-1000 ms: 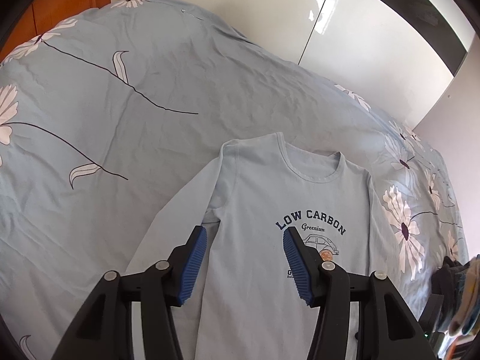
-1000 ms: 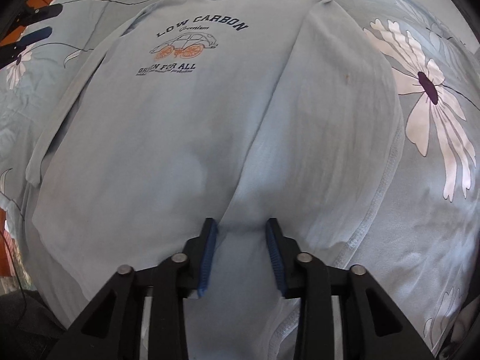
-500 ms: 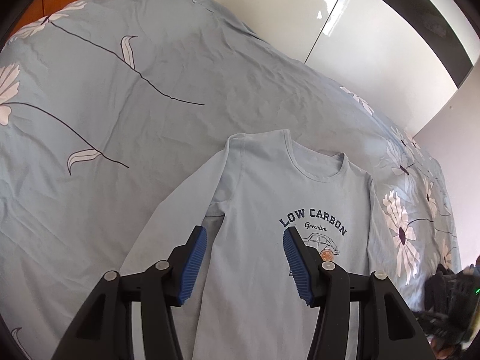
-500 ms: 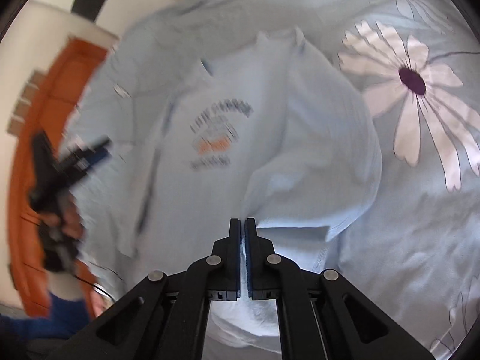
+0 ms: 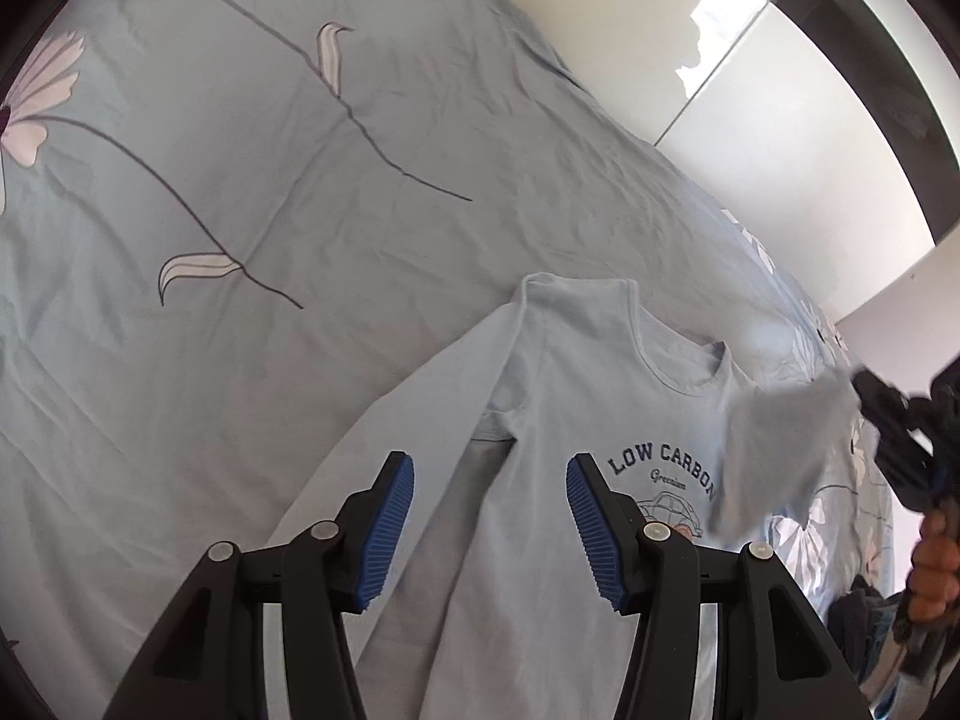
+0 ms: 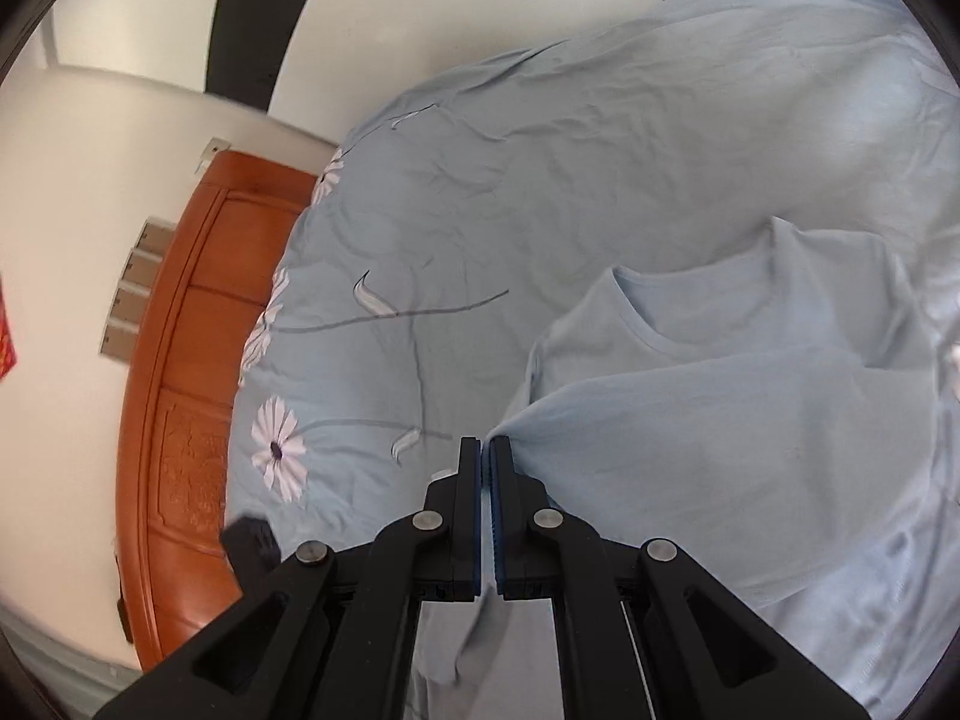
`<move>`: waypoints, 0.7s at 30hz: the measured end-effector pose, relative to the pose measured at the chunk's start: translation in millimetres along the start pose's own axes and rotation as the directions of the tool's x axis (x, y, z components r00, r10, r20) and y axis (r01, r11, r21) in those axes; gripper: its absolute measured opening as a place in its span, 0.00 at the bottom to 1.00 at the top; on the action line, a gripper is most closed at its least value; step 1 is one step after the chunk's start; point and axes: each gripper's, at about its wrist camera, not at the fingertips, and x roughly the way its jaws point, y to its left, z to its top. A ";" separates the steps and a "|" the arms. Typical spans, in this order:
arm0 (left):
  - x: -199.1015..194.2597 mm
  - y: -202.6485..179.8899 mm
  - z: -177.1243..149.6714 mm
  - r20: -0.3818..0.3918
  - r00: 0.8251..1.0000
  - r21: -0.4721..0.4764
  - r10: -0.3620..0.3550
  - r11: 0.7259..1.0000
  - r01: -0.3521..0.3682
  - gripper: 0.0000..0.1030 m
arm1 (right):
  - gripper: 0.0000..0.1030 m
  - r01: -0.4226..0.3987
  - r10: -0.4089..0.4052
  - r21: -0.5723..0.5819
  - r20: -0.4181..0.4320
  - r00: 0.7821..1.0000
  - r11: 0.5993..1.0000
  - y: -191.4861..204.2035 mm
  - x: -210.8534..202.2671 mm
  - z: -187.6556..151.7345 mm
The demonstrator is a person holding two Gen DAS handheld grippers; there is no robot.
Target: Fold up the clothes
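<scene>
- The light blue shirt lies flat on the bed cover, near the bed's right edge.
- Dark letters on its chest say "LOW CARBON" and "Greenium", above a little car picture.
- The right gripper has its jaws pressed together, pinching a lifted sleeve.
- The left gripper hangs over the shirt, jaws wide apart.

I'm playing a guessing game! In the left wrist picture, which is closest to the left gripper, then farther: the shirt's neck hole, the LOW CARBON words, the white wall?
From the left gripper:
1. LOW CARBON words, just right of the jaws.
2. Neck hole, farther up the shirt.
3. White wall, beyond the bed.
</scene>
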 end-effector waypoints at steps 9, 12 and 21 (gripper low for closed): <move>37.7 15.9 4.5 -0.068 0.997 -0.049 -0.041 0.998 0.037 0.56 | 0.04 0.191 -0.181 0.088 -0.111 0.977 0.978 -52.8 92.7 19.6; 54.0 10.1 7.2 -0.085 0.995 -0.033 -0.054 0.998 0.051 0.56 | 0.04 0.201 -0.190 0.078 -0.123 0.974 0.977 -58.9 94.8 18.1; 117.8 -22.2 31.8 -0.135 0.984 -0.033 -0.117 0.993 0.114 0.56 | 0.06 0.291 -0.295 -0.077 -0.055 0.954 0.954 -67.7 38.9 1.4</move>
